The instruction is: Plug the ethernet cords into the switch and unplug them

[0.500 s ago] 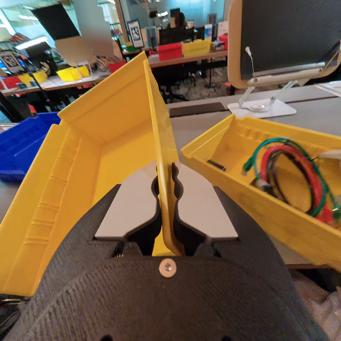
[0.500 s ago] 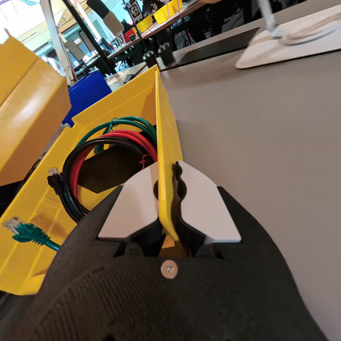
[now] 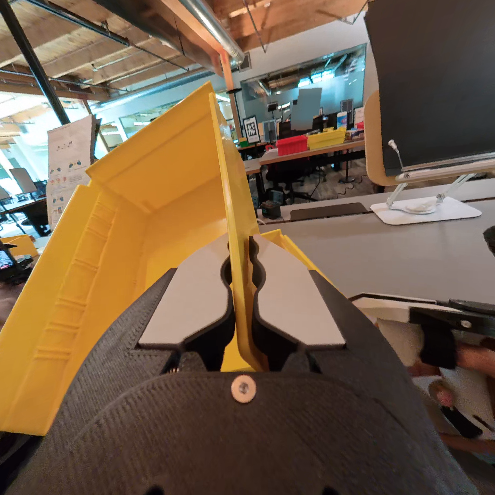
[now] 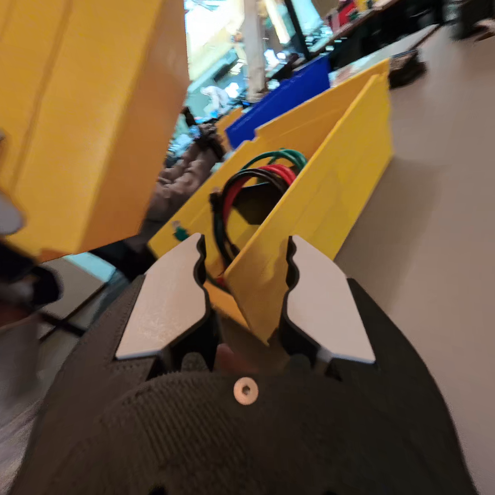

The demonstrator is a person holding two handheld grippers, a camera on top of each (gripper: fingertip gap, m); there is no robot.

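My left gripper (image 3: 239,270) clamps an empty yellow bin (image 3: 171,192); my right gripper (image 4: 245,265), jaws apart around the wall of the cord bin (image 4: 334,203), holds nothing, while inside that bin lie light, springy ethernet cords (image 4: 267,171) (best pinched just behind a plug).

A large empty yellow bin (image 3: 115,267) tilted upward at the left, its ribbed side wall nearest and its open mouth facing right. Behind it a white poster board (image 3: 70,160) stood at the far left. The grey counter (image 3: 388,257) stretched to the right, carrying a dark monitor (image 3: 434,80) on a white stand (image 3: 426,211) at the far right. Farther back, a long table held a red bin (image 3: 291,145) beside a smaller yellow bin (image 3: 326,137), with a black-and-white marker sign (image 3: 251,129) just to their left. A blue bin (image 4: 281,112) lay blurred beyond another yellow bin (image 4: 348,171) resting on the counter.
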